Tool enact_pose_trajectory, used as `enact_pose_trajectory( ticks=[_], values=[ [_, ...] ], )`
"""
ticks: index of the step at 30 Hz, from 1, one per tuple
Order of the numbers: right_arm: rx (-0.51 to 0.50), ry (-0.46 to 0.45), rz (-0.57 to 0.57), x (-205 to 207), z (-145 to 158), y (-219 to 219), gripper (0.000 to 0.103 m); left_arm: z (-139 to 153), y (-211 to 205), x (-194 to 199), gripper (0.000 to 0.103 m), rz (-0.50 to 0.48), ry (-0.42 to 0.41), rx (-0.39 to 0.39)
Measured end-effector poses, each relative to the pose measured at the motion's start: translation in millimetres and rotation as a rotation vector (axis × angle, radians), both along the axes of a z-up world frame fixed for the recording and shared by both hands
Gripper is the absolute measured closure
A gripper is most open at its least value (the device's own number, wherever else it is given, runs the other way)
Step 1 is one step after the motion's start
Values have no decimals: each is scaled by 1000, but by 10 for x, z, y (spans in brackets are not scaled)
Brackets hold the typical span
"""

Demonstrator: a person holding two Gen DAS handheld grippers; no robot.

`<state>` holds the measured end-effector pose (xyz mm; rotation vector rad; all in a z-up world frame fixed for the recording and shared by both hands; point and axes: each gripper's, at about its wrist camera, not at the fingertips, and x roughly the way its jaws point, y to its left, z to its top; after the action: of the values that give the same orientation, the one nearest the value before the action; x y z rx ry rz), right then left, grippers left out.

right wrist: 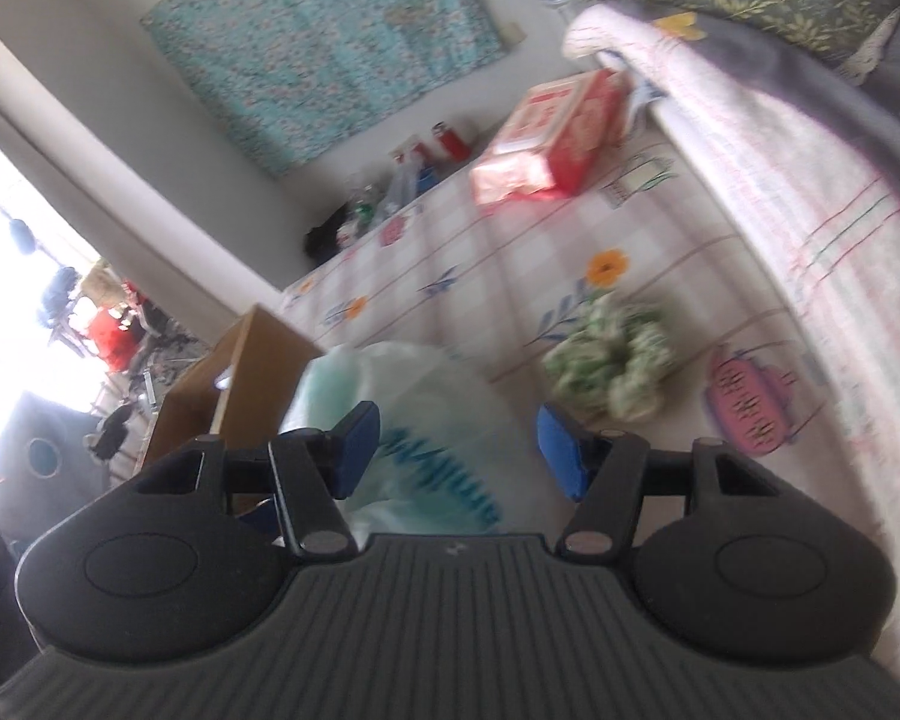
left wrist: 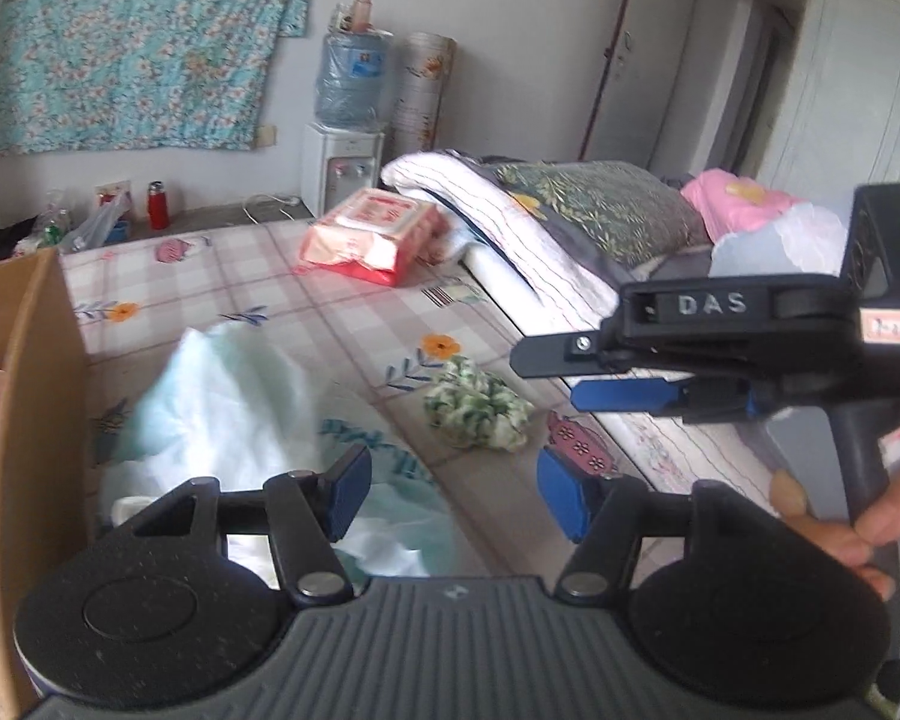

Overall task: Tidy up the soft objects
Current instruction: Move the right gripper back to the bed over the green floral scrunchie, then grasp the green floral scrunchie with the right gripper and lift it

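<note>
Right tool (right wrist: 457, 450) open — pale cloth (right wrist: 402, 408), box (right wrist: 234, 378)

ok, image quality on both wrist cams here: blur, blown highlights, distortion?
Left wrist view: mostly sharp, though the pale green cloth smears; fisheye bends the wardrobe edges. Right wrist view: motion blur throughout, the green-and-white bundle and tissue pack soft; the window at left is blown out white, and the scene is tilted.
</note>
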<state>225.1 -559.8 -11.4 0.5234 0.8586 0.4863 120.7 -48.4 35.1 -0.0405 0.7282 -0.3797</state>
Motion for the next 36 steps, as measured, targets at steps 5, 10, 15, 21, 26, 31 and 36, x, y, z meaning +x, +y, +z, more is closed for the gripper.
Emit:
enact_pose_trajectory(
  ticks=[5, 10, 15, 21, 26, 31, 36],
  values=[
    [-58, 20, -44, 381, -285, -176, 53, -172, -153, 126, 41, -14, 33, 6],
    [-129, 27, -47, 757, -518, -170, 58, -278, -212, 229, 41, -9, 63, 12],
    [-197, 31, -6, 1006, -730, -33, 68, -345, -198, 298, 41, 2, 86, 8],
    [-242, 58, 59, 985, -927, 51, 85, -367, -189, 295, 41, -4, 105, -2],
    [-235, 71, 71, 792, -919, -44, 87, -367, -209, 253, 41, -13, 103, -10],
    [-200, 94, 57, 498, -921, -207, 87, -384, -250, 164, 41, -34, 108, -21],
    [-144, 129, 29, 182, -942, -366, 87, -400, -323, 66, 41, -70, 116, -28]
  ],
)
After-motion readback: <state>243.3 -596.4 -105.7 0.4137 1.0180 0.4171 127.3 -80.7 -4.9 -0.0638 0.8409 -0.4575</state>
